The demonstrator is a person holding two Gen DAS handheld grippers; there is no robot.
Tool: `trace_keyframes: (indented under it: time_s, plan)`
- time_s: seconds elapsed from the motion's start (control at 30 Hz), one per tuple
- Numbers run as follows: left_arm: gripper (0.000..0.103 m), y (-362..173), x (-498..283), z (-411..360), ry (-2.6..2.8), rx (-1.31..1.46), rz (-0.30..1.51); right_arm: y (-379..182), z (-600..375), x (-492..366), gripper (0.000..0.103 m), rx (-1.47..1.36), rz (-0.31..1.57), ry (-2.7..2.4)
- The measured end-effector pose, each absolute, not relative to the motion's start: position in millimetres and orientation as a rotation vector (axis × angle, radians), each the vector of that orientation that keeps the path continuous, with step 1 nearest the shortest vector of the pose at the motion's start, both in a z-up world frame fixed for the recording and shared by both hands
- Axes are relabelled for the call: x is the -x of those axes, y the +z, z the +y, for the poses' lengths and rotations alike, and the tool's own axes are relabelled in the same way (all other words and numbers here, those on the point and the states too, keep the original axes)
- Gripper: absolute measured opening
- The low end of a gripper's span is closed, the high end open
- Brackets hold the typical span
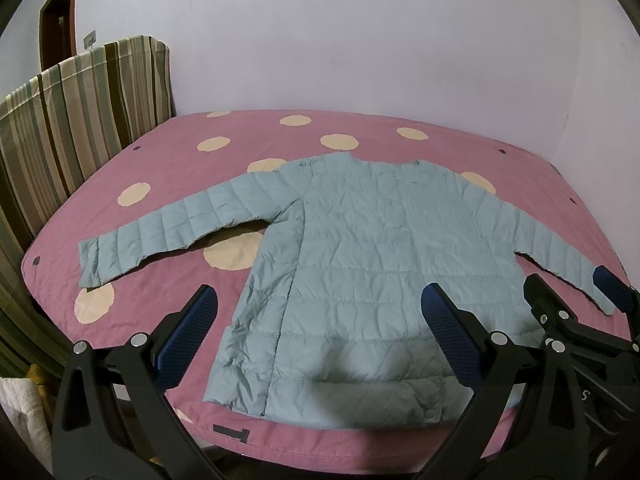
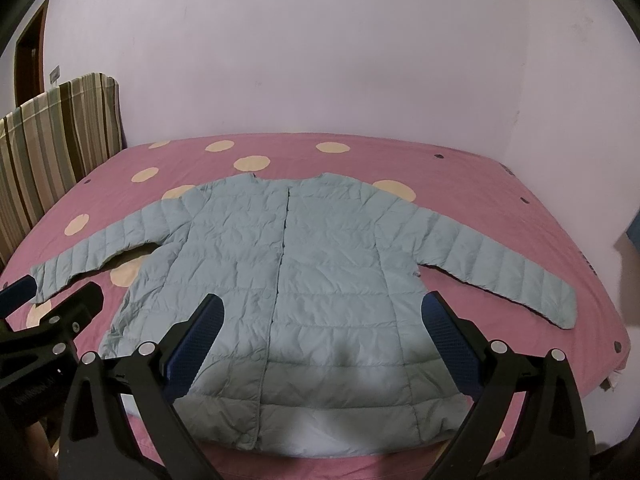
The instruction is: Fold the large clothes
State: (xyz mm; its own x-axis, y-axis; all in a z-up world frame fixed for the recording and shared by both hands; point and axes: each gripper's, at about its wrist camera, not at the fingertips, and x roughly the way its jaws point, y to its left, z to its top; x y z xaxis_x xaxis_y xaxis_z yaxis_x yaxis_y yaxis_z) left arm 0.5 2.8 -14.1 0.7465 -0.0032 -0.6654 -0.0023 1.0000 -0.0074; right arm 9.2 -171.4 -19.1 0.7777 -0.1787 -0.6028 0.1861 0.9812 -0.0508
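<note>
Bed [image 1: 168, 208]: pink quilted cover with large cream dots and a few small dark buttons, filling most of both views; its near edge runs along the bottom of the frame. Wall [image 1: 340, 40]: plain pale lilac, meeting a second wall in a corner at the right. Striped cloth [image 1: 76, 116]: brown, green and cream bands, draped upright over something at the bed's left end; what it covers is hidden. Door frame [image 1: 60, 12]: dark wood, upper left, cut off by the fisheye rim. Jacket [image 2: 304, 272]: light blue-grey, quilted, lying flat and front-up in the middle of the bed, collar toward the wall, hem toward the near edge, both sleeves spread out to the sides, front closure shut down the centre. Left gripper [image 1: 320, 340]: black arms with blue pads, jaws wide apart, holding nothing, hovering over the jacket's lower left portion. Right gripper [image 2: 324, 344]: same build, jaws wide apart, empty, over the hem area; in the left wrist view it hides the right cuff. Pale towel-like fabric [image 1: 20, 412] at lower left: partly cut off, kind unclear. Small mark high on the wall, right: too blurred to identify.
</note>
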Motion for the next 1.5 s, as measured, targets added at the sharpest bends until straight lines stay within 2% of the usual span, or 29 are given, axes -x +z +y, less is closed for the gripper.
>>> trace_keyframes:
  time_s: [0.93,1.27,1.5]
  plan:
    - [0.101,-17,-1,2,-0.002,0.006,0.734,-21,-170,-10,0.098,-0.013,0.654,-0.197]
    - [0.101,-39,-23,3,0.018,0.000,0.783,-36,-181,-17,0.098,-0.069,0.681,-0.179]
    - [0.101,-74,-73,49,0.250,-0.016,0.803,-62,-237,-42,0.098,-0.210,0.708,-0.220]
